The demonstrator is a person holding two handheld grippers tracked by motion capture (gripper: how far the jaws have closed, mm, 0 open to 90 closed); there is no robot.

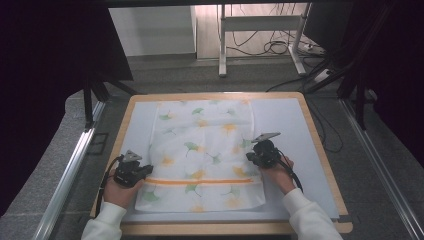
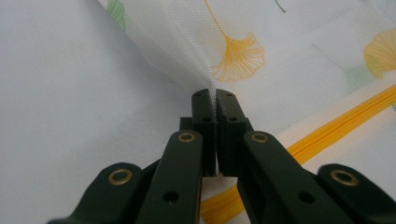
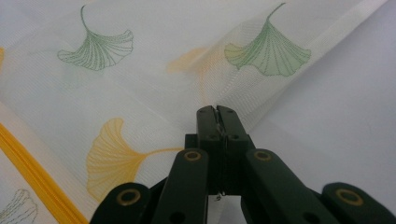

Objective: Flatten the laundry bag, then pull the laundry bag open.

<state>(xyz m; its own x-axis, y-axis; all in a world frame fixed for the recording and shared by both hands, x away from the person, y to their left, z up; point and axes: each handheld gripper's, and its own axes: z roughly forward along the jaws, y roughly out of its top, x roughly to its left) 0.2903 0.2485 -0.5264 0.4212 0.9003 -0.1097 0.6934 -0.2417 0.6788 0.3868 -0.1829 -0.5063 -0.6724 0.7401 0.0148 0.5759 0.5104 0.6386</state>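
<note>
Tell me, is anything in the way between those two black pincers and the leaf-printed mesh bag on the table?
Nothing visible. The left gripper is already shut on the left edge of the mesh bag, and the right gripper is shut on its right edge. No other object lies on the bag or on the table mat around it.

The surface [image 1: 320,165] has a wooden rim and a pale grey mat on it. Far behind it stands a white frame [image 1: 260,22], with black cables [image 1: 272,47] on the grey floor [image 1: 200,75].
</note>
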